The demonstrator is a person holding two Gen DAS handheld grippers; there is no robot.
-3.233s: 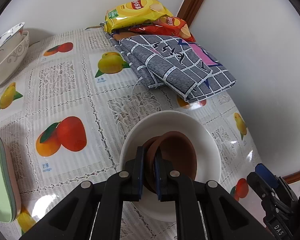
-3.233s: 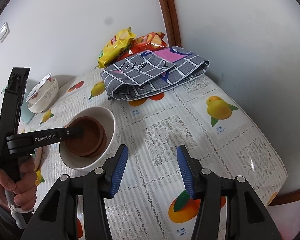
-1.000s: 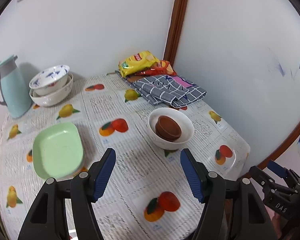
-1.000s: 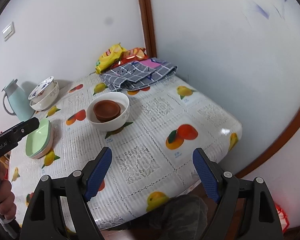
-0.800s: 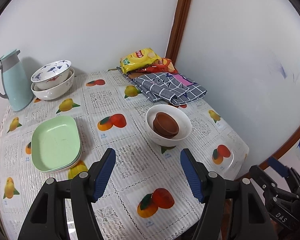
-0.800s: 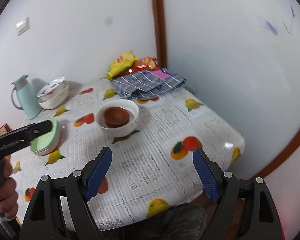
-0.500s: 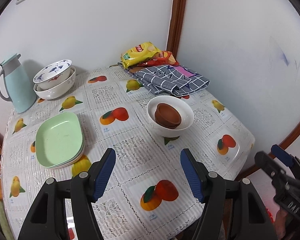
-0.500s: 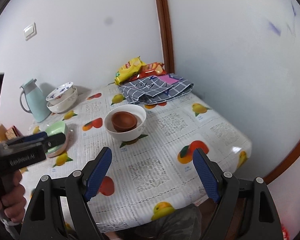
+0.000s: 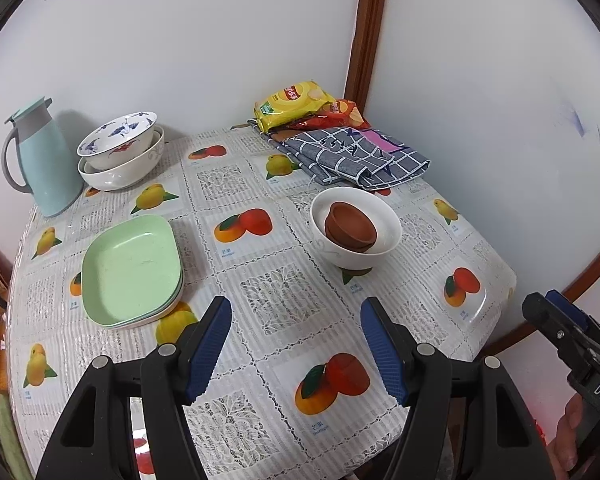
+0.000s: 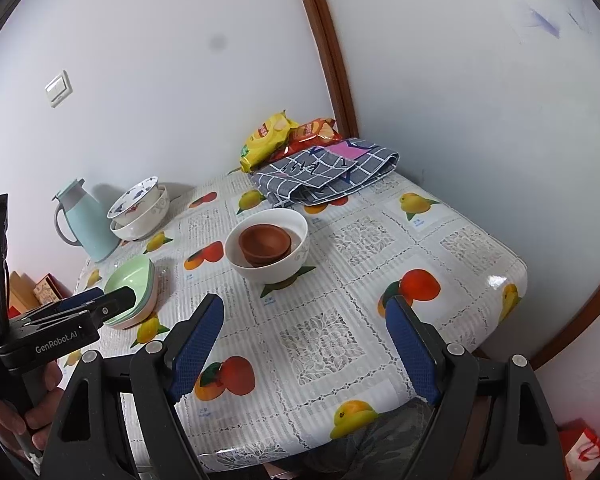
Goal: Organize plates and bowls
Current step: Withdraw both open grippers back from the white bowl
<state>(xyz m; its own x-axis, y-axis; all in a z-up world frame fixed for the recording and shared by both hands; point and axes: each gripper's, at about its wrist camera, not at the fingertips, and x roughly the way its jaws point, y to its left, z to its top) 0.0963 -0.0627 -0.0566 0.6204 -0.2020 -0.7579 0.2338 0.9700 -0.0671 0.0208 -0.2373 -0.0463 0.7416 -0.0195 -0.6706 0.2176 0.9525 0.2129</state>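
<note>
A white bowl (image 9: 356,232) (image 10: 268,245) stands on the fruit-print table and holds two stacked brown bowls (image 9: 350,226) (image 10: 265,245). Stacked green plates (image 9: 130,270) (image 10: 134,290) lie at the table's left. At the back left a blue-patterned bowl (image 9: 118,140) (image 10: 138,200) sits tilted in a larger white bowl (image 9: 122,170) (image 10: 144,222). My left gripper (image 9: 296,344) is open and empty, held back over the table's near edge; in the right wrist view it (image 10: 96,306) appears at the left. My right gripper (image 10: 304,344) is also open and empty, off the near edge.
A pale blue jug (image 9: 44,164) (image 10: 86,220) stands at the back left corner. Snack bags (image 9: 296,106) (image 10: 276,136) and a folded checked cloth (image 9: 356,156) (image 10: 328,172) lie in the far corner by the walls. A hand (image 10: 8,416) grips the left tool.
The left gripper, earlier shut on the brown bowl inside the white bowl, has let go and pulled back and up. Both grippers have drawn away from the table, with the views tilting slightly.
</note>
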